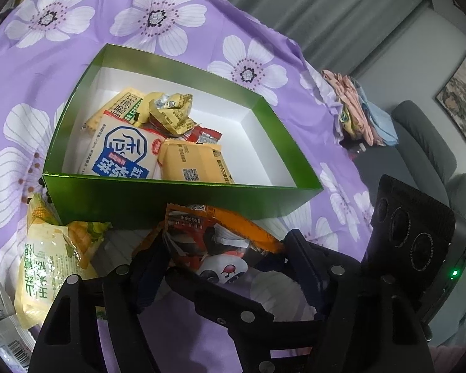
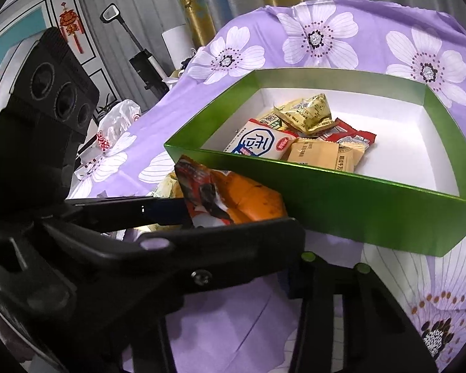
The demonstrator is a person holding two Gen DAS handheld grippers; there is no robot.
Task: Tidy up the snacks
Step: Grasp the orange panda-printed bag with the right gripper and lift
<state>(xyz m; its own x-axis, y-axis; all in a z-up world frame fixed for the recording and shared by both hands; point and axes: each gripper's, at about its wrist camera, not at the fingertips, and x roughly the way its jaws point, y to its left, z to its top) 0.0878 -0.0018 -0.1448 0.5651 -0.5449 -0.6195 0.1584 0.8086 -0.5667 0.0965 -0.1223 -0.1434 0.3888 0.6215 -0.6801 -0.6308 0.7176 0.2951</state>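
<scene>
The step in hand is picking up one more snack for the green box [image 1: 183, 199]: an orange packet [image 1: 220, 236] lying on the purple flowered cloth [image 1: 77, 49], touching or nearly touching the box's near wall. Several packets already lie inside the box, toward its left half, among them a white and blue packet [image 1: 124, 152] and a tan packet [image 1: 192, 161]; the right half of the floor is bare.

The left gripper [image 1: 223, 255] has a finger on each side of the orange packet, the left finger against its crumpled left edge and the right finger by its right end; the pads seem to press the wrapper, though the view is too crowded to be sure the grip is firm. The right gripper [image 2: 233, 214] meets the same packet from the other side: its upper finger touches the packet's left edge, its lower finger is largely hidden, so I cannot tell whether it grips.

The next move calls for a secure pinch, a lift high enough to clear the near wall, then a carry over to the bare floor. A yellow corn packet [image 1: 56, 258] waits to the left, outside the box.
</scene>
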